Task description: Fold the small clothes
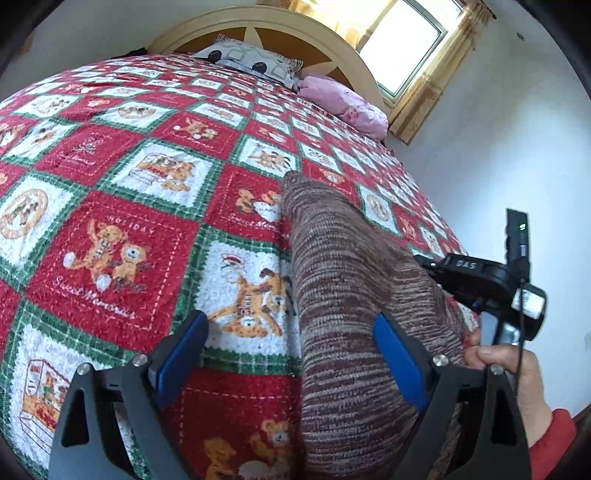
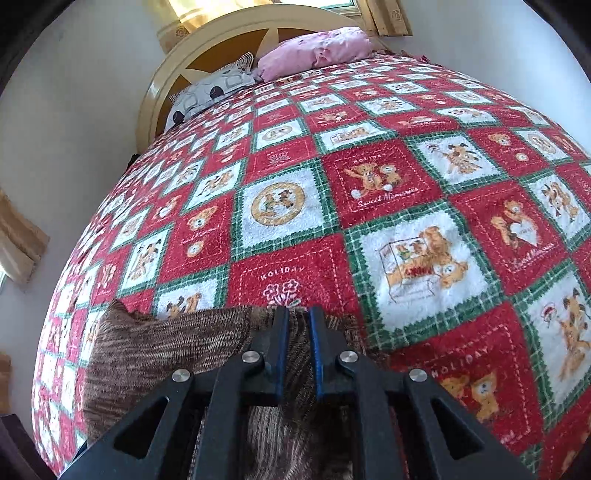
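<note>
A brown striped knit garment (image 1: 343,295) lies on the red, white and green bear-pattern bedspread (image 1: 129,229), running from the near edge toward the middle. My left gripper (image 1: 291,325) is open just above the bed, its right blue pad (image 1: 399,362) resting against the knit and its left one over bare quilt. In the right wrist view the same knit garment (image 2: 166,347) lies at the lower left. There my right gripper (image 2: 295,321) is shut on the garment's edge, with fabric pinched between the blue pads.
A patterned grey pillow (image 1: 251,61) and a pink bundle (image 1: 343,103) lie by the curved headboard (image 1: 258,22). A window (image 1: 402,40) is behind it. A hand in a red sleeve (image 1: 517,376) holds the right gripper's black body (image 1: 491,284) at the bed's right edge.
</note>
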Demonstrator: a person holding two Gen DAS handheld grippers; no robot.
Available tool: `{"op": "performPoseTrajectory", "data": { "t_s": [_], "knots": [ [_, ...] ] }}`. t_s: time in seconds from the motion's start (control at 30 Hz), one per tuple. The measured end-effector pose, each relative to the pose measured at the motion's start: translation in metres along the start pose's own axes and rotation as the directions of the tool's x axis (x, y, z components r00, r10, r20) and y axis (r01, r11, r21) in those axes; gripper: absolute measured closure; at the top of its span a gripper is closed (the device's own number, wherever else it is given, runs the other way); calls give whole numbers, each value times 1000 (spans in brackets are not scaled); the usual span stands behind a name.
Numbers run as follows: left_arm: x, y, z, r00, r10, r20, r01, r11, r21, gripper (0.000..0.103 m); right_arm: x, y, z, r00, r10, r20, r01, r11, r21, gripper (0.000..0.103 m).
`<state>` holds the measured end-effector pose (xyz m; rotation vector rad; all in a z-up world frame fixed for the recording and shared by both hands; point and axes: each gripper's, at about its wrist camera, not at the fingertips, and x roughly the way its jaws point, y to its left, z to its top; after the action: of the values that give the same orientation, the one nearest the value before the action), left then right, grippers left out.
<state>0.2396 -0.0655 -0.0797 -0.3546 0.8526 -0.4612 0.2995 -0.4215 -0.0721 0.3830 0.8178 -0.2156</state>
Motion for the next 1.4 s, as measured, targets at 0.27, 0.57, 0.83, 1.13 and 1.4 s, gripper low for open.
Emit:
{"op": "performPoseTrajectory", "data": {
  "t_s": [0.27, 0.57, 0.83, 1.13, 1.4],
  "knots": [
    [1, -1, -1, 1000, 20, -4, -20, 1000, 19, 9, -78, 34, -42, 998, 1, 70, 18, 961, -275, 93],
    [3, -3, -1, 999, 34, -13, -33, 999, 40, 9, -70, -35, -83, 997, 73, -4, -73, 994, -82, 89],
    [4, -6, -3, 998, 53, -27, -51, 996, 74, 8, -135, -44, -115, 993, 69, 97, -69, 998, -7, 89],
    [-4, -21, -18, 984, 173, -39, -163, 969, 186, 3, -129, -1, -150, 998, 54, 31, -48, 985, -168, 87],
    [-9, -18, -22, 981, 188, -48, -175, 965, 198, 0, -135, -19, -174, 992, 114, 53, -107, 987, -121, 87]
  ]
}}
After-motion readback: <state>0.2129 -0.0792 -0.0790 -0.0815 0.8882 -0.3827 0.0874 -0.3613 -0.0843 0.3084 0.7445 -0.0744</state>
